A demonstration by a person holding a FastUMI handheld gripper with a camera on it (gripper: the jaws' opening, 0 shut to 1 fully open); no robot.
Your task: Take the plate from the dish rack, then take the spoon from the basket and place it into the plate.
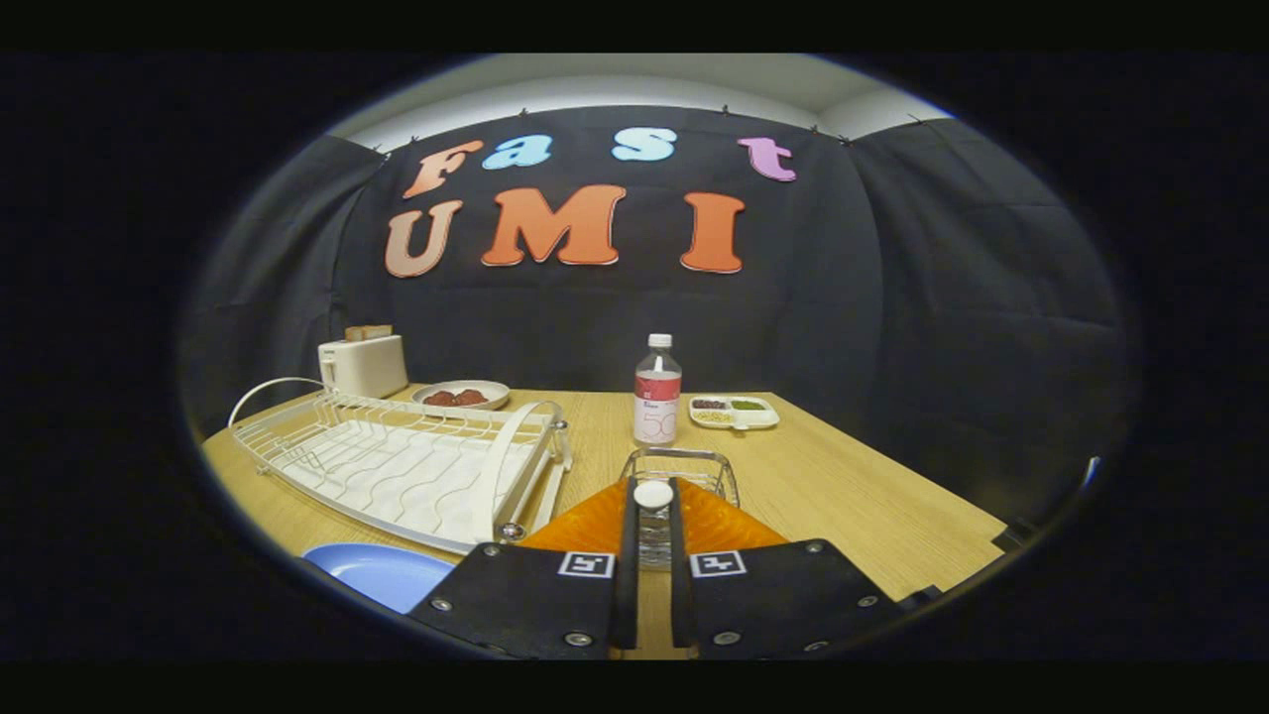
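Tongs (653,555): fingers nearly closed, gripping a white-ended spoon (653,496) upright between them. Basket (682,472): just ahead, over an orange mat. Plate (382,573): blue, left of the tongs on the table (843,476), out of the rack (397,461). Remaining: spoon into plate. Bottle (656,392) label: illegible.

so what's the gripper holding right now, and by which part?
The gripper is shut on the spoon: both fingers press its clear handle just below the white end. The wire basket sits just beyond, the blue plate beside the dish rack.
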